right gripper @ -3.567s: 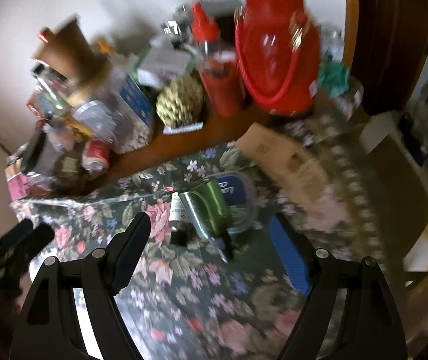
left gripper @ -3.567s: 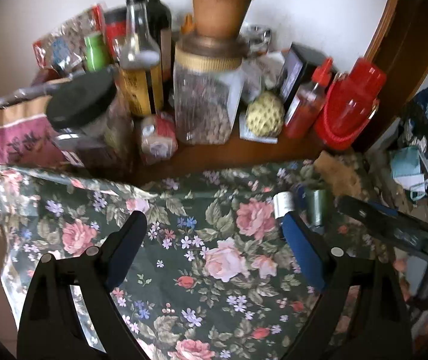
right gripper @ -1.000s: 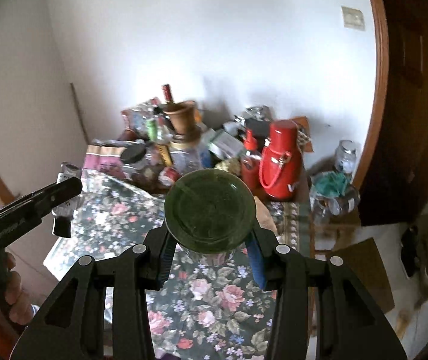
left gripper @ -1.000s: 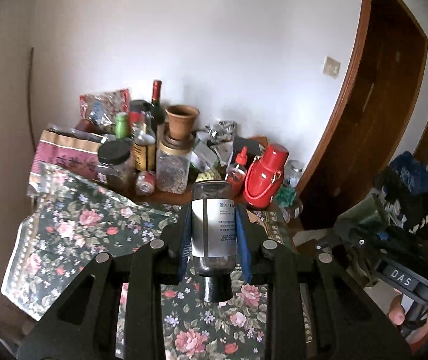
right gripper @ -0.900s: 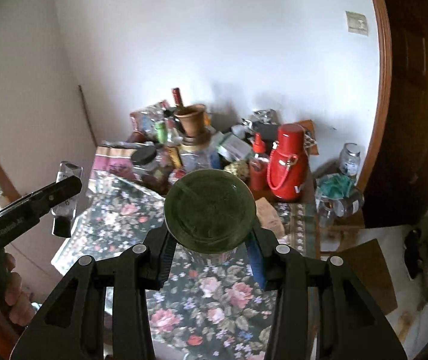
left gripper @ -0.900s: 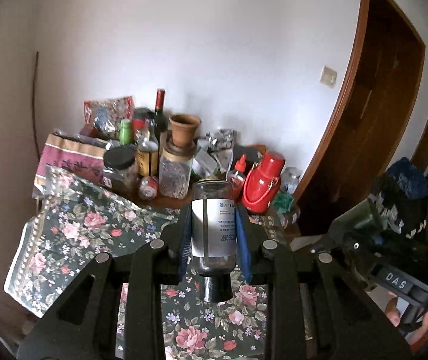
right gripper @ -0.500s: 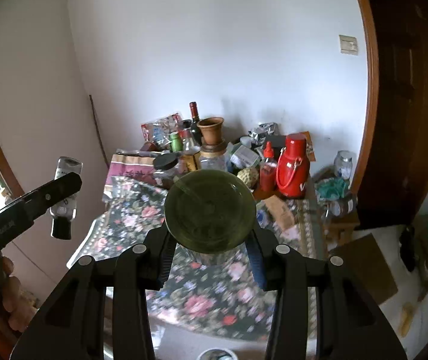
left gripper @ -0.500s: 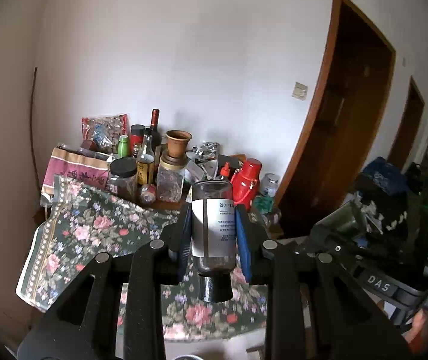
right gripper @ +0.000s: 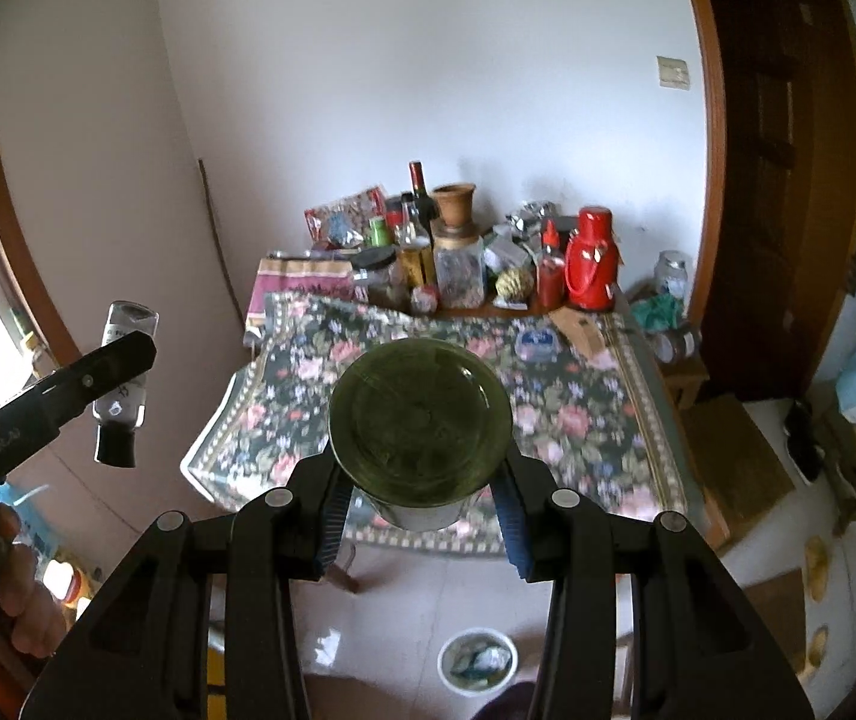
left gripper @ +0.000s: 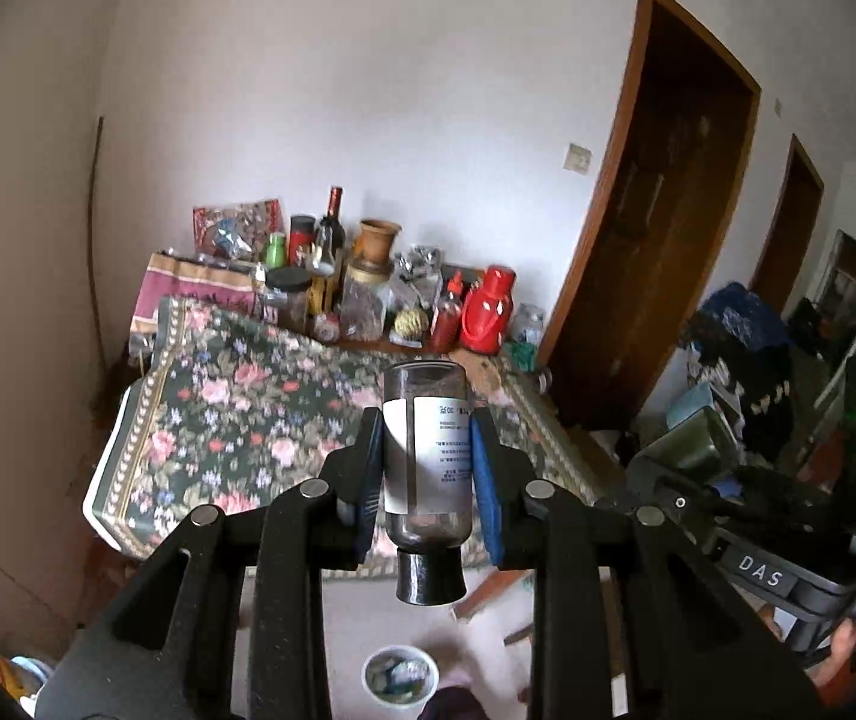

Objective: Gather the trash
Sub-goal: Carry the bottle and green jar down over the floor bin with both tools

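My left gripper is shut on a small clear bottle with a white label and a black cap, held cap down, high above the floor. It also shows in the right wrist view at the left. My right gripper is shut on a green glass bottle, whose round base faces the camera; it also shows in the left wrist view. A white trash bin with rubbish in it stands on the floor below, also in the right wrist view.
A table with a floral cloth stands ahead, its back edge crowded with jars, bottles and a red flask. A blue lid lies on the cloth. A brown door is at the right, with clutter beside it.
Both grippers have pulled back and up from the table, each with its bottle. The trash bin on the floor has come into view below.
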